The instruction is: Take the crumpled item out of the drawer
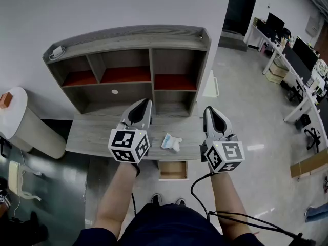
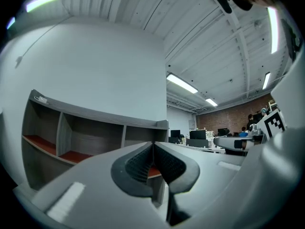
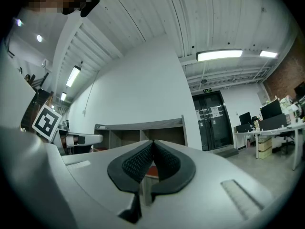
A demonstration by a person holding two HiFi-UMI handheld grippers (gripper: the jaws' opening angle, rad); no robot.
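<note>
Two hand-held grippers hover above a grey wood-grain tabletop (image 1: 87, 137), each gripped by a bare forearm. The left hand-held gripper (image 1: 145, 103) is clenched, its ribbed pads pressed together with nothing between them. The right hand-held gripper (image 1: 208, 109) is likewise clenched and empty. The crumpled item (image 1: 171, 142), white with a pale blue tinge, lies on the tabletop between the two grippers, near the front edge and touching neither. Just below it, a small drawer (image 1: 173, 170) stands pulled open. At the back of the tabletop stands a shelf unit (image 1: 128, 65) with red-floored compartments.
</note>
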